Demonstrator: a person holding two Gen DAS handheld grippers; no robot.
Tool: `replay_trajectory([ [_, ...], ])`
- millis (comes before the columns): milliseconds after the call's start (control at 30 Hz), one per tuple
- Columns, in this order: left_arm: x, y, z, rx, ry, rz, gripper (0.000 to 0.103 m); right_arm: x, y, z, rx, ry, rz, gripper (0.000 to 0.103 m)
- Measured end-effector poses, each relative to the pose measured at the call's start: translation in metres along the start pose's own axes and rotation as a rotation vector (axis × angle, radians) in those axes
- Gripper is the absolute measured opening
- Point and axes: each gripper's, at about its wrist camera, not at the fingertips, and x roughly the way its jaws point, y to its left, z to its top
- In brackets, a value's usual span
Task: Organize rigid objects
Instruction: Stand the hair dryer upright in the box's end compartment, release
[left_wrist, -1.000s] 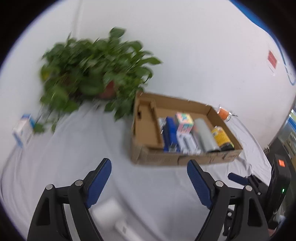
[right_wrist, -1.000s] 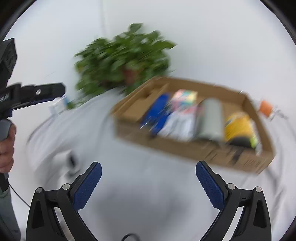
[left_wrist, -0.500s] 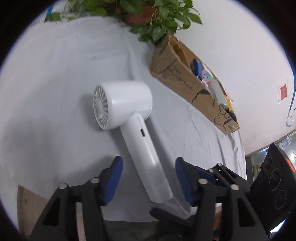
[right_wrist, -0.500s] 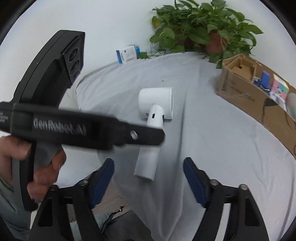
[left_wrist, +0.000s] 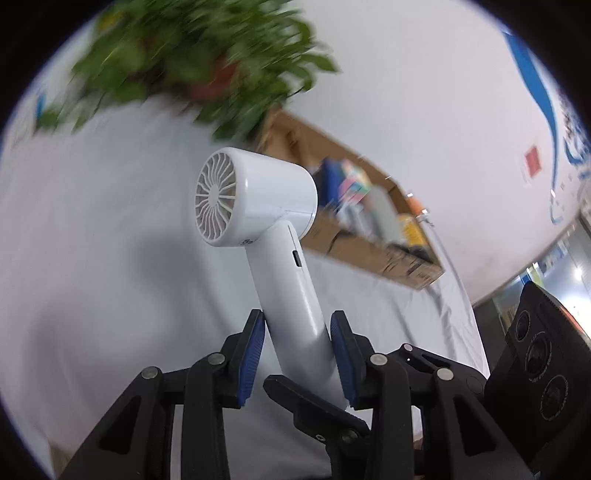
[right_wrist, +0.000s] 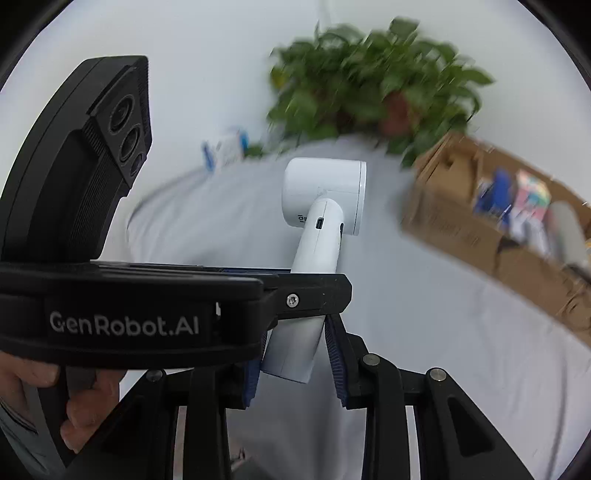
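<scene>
With both the left gripper (left_wrist: 297, 345) and right gripper (right_wrist: 295, 354) just closing onto the white handheld fan's (left_wrist: 258, 199) smooth handle, uneven pulls could twist it loose.

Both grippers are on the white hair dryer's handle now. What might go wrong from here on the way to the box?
1. Both the left gripper and right gripper, whose jaws have just been closing, clamp the smooth handle of the hair dryer near its end; the heavy head could tip or slip.
2. The grippers sit close together and might collide.
3. The cardboard box already looks crowded, so the dryer may not fit flat.
</scene>
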Motion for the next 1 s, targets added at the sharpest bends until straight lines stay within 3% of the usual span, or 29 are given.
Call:
replay_trajectory([
  [67,0.004,-0.024,0.038,0.08,-0.022,-0.025,0.035,-0.012,-0.018,0.03,0.035,-0.085,-0.061,0.03],
  [233,0.048,-0.052,0.129,0.206,-0.015,-0.085,0.034,0.0,-0.074,0.093,0.122,-0.18,-0.187,0.031],
  [400,0.124,-0.037,0.207,0.187,0.088,-0.169,0.034,0.044,-0.142,0.141,0.261,-0.14,-0.223,0.031],
  [467,0.149,-0.018,0.224,0.147,0.133,-0.18,0.034,0.073,-0.168,0.16,0.307,-0.094,-0.218,0.031],
  [667,0.205,0.012,0.221,0.071,0.266,-0.134,0.032,0.137,-0.2,0.162,0.375,0.062,-0.2,0.034],
  [800,0.205,0.012,0.214,0.067,0.286,-0.127,0.028,0.145,-0.194,0.155,0.391,0.093,-0.238,0.037],
  [833,0.199,0.012,0.212,0.06,0.277,-0.116,0.029,0.138,-0.194,0.155,0.39,0.081,-0.232,0.041],
  [900,0.178,0.005,0.207,0.104,0.215,-0.075,0.029,0.119,-0.189,0.152,0.377,0.048,-0.24,0.066],
  [1000,0.133,-0.015,0.193,0.181,0.108,-0.036,0.033,0.075,-0.179,0.138,0.345,-0.05,-0.261,0.081],
])
